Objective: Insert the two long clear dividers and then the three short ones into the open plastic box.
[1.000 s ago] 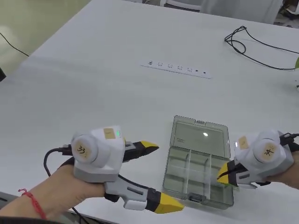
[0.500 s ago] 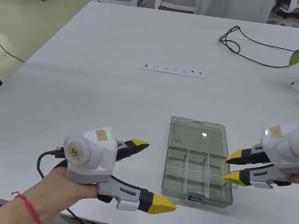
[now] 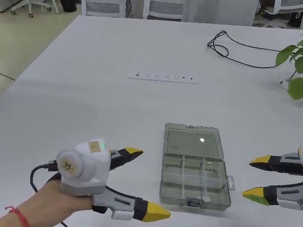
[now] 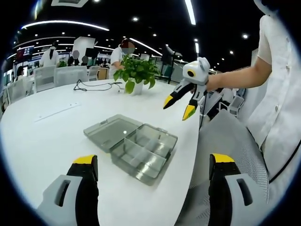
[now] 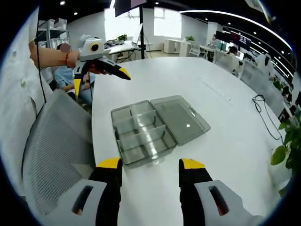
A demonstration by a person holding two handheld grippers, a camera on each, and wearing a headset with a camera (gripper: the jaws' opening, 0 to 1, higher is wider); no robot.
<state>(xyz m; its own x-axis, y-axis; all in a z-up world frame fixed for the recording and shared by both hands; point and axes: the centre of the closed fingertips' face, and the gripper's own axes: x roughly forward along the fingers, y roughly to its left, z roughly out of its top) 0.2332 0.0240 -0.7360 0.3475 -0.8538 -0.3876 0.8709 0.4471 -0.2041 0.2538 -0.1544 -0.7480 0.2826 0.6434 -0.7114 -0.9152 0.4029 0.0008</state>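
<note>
Plastic box (image 3: 194, 182) is sitting on the white desk (image 3: 94, 94), near its front edge, between the two tongs. Its lid is lying open and flat on the far side of the base, joined at the hinge. Clear dividers (image 3: 182, 170) are standing upright inside the base, splitting it into compartments. I cannot tell the exact count of long and short pieces.

Left tongs (image 3: 149, 183) are hovering just left of the box, apart from it, with the yellow-tipped jaws spread wide. A hand (image 3: 52, 198) is holding the body from behind, with a red band (image 3: 16, 215) on the wrist. In the left gripper view the box is lying ahead between the two jaws, clear of both.

Right tongs (image 3: 250, 177) are hanging to the right of the box, not touching it. The jaws are parted and pointing towards it. In the right gripper view the box is lying ahead of the jaws, lid to the right.

Further back on the desk, well apart from the box, a white power strip (image 3: 164, 76) is lying flat. A black cable (image 3: 227, 45) is looping beyond it. Plant leaves (image 3: 293, 66) are showing at the right edge.
</note>
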